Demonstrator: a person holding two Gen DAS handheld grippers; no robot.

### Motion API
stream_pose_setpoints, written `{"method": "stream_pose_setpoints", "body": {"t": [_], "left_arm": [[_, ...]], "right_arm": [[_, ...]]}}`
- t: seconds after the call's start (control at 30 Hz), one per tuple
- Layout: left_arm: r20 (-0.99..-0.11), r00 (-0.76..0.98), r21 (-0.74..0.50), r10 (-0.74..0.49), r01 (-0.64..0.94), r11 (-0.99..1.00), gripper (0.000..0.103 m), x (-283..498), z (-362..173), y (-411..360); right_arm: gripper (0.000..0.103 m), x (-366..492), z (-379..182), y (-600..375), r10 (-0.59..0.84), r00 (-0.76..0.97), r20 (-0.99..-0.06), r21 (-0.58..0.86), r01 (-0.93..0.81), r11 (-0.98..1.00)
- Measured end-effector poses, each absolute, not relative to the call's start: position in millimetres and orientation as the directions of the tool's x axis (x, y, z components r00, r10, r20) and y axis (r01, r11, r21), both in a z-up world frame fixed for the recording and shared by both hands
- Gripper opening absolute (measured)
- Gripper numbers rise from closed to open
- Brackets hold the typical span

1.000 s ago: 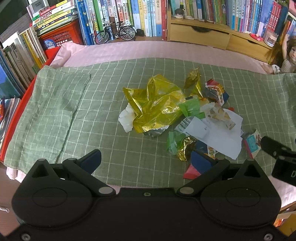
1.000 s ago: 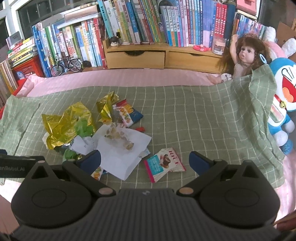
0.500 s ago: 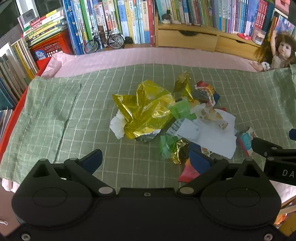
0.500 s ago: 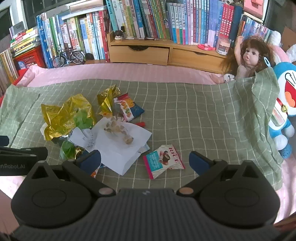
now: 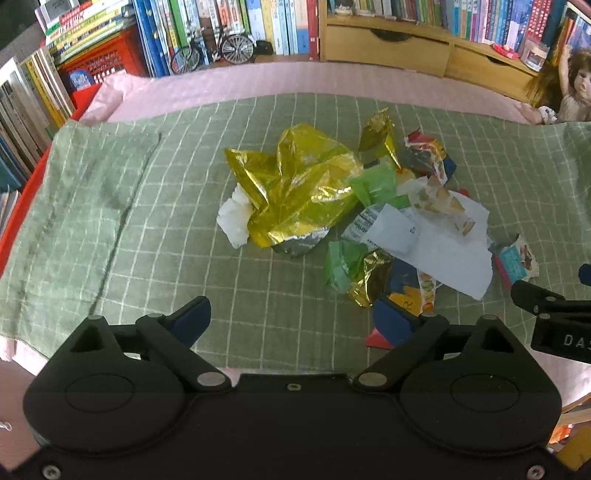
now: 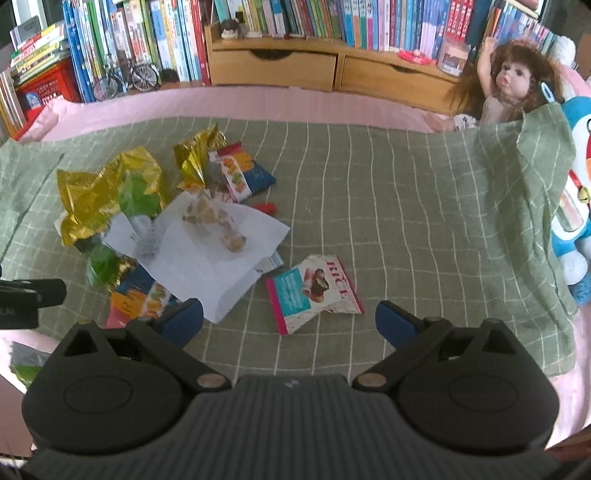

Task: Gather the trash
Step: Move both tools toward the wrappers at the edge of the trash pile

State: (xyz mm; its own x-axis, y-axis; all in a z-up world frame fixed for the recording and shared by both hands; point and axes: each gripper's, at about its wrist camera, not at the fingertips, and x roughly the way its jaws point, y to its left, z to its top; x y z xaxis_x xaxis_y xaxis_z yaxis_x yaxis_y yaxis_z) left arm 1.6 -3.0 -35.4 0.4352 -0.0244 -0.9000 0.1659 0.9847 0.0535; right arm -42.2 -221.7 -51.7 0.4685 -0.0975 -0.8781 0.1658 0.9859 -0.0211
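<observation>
While both tongs hang over the near edge of the bed, neither has hold of anything. The left tongs (image 5: 291, 319) stand wide with jaws closing; only green cloth (image 5: 110, 221) shows between the 2 blue pads (image 5: 192, 317), and the right-hand pad sits just over a red scrap (image 5: 375, 339) at the near end of the trash. The right tongs (image 6: 290, 319) stand wide apart as well, with a rice packet (image 6: 314, 291) lying on the cloth just beyond the gap between the pads, untouched.

The trash lies in a loose heap on the checked cloth, left of the rice packet. Nearest is an orange-and-blue wrapper (image 6: 142, 295), partly under a white paper sheet (image 6: 210, 266). On that sheet rests a clear snack bag (image 6: 216, 221). Left of the sheet sit a green wrapper (image 5: 341, 262) and a small gold foil (image 5: 371, 275), touching each other. Farther on, a big gold foil (image 5: 299, 192) covers the left of the heap, with a white tissue (image 5: 232, 218) against its left side. At the far end are another gold foil (image 6: 197, 155) and a blue snack packet (image 6: 243, 173), side by side.

Beyond the cloth a pink sheet (image 6: 258, 107) runs across. Farther still stand books (image 6: 147, 33), a toy bicycle (image 6: 125, 79) and wooden drawers (image 6: 277, 66). A doll (image 6: 506, 88) leans at the far right.
</observation>
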Motion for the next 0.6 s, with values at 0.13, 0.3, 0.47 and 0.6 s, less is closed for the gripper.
{"method": "stream_pose_setpoints", "body": {"t": [0.13,0.3,0.47,0.6], "left_arm": [[-0.914,0.405,0.044,-0.016,0.138,0.989,0.093,5.7,-44.6,-3.5],[-0.924,0.383,0.057,0.010,0.111,0.992,0.093,8.2,-56.7,-6.8],[-0.924,0.379,-0.011,-0.045,0.090,0.996,0.093,5.5,-63.2,-6.9],[-0.905,0.420,-0.035,-0.070,0.090,0.995,0.092,0.3,-64.1,-11.3]], "right_arm": [[0.099,-37.9,-64.8,-230.0,-0.082,0.456,-0.886,-0.008,0.163,0.987],[0.094,-29.3,-80.7,-239.7,-0.068,0.432,-0.899,0.001,0.160,0.987],[0.091,-21.6,-91.6,-248.6,-0.046,0.424,-0.904,0.022,0.153,0.988],[0.091,-16.5,-99.6,-253.9,-0.029,0.429,-0.903,0.039,0.149,0.988]]}}
